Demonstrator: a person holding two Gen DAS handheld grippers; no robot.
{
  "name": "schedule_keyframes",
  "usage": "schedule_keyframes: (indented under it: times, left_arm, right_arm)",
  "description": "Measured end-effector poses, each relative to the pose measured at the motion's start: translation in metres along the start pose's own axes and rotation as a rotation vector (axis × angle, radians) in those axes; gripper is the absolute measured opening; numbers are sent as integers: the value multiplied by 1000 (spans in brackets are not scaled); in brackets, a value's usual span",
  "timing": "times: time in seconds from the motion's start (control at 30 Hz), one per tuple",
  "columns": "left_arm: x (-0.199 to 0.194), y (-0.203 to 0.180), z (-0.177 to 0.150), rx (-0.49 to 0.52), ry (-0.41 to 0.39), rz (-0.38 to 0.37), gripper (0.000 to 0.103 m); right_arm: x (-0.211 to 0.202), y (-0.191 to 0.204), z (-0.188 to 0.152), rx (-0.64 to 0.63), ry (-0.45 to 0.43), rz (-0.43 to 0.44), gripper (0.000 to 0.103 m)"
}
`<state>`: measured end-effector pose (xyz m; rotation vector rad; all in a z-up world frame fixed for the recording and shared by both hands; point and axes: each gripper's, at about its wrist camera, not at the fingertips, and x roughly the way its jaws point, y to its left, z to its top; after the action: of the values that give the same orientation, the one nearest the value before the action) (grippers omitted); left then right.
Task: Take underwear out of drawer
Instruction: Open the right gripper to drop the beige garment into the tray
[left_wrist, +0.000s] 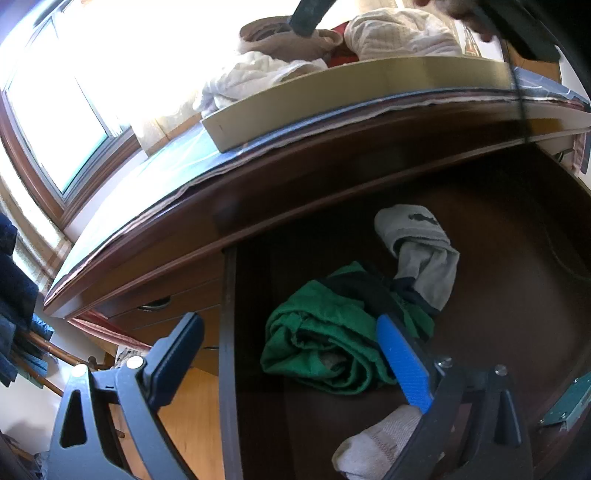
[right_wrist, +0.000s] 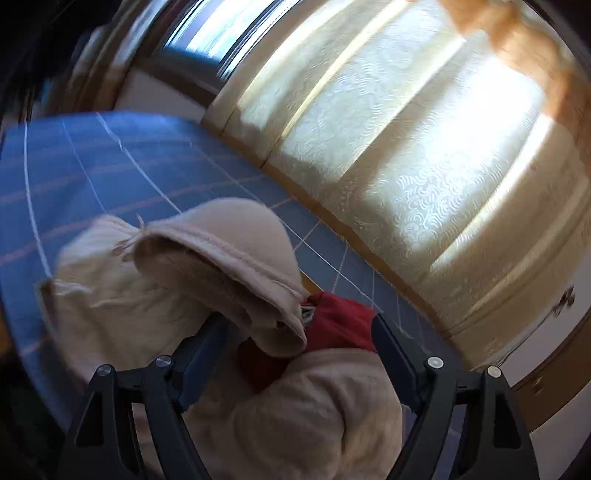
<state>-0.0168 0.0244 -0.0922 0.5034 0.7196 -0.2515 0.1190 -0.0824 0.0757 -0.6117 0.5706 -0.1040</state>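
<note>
In the left wrist view an open dark wooden drawer (left_wrist: 229, 332) holds crumpled green underwear (left_wrist: 325, 332), a grey sock (left_wrist: 424, 258) and a white sock (left_wrist: 376, 443). My left gripper (left_wrist: 288, 321) is open and straddles the drawer's left wall, its blue pad (left_wrist: 402, 365) against the green underwear without pinching it. On the dresser top my right gripper (right_wrist: 299, 321) is open over a pile of clothes. A beige garment (right_wrist: 221, 251) and a red one (right_wrist: 340, 321) lie loose between its fingers, with a white quilted garment (right_wrist: 303, 413) below them.
A tan box (left_wrist: 369, 85) on the dresser top holds the clothes pile (left_wrist: 258, 70). A blue checked cover (right_wrist: 110, 166) lies on the top, with a cream curtain (right_wrist: 406, 166) and a window (left_wrist: 55, 129) behind. A second drawer front (left_wrist: 166, 299) sits to the left.
</note>
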Motion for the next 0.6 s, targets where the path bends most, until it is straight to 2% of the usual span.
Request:
schedule_keyframes:
  times: [0.13, 0.37, 0.6]
  left_arm:
    - [0, 0, 0, 0, 0, 1, 96]
    - [1, 1, -1, 2, 7, 4, 96]
    - [1, 2, -1, 2, 7, 7, 96]
  right_arm:
    - [-30, -8, -13, 97, -79, 37, 82]
    - [-59, -13, -40, 221, -152, 97, 82]
    - [-80, -19, -62, 327, -215, 111, 82]
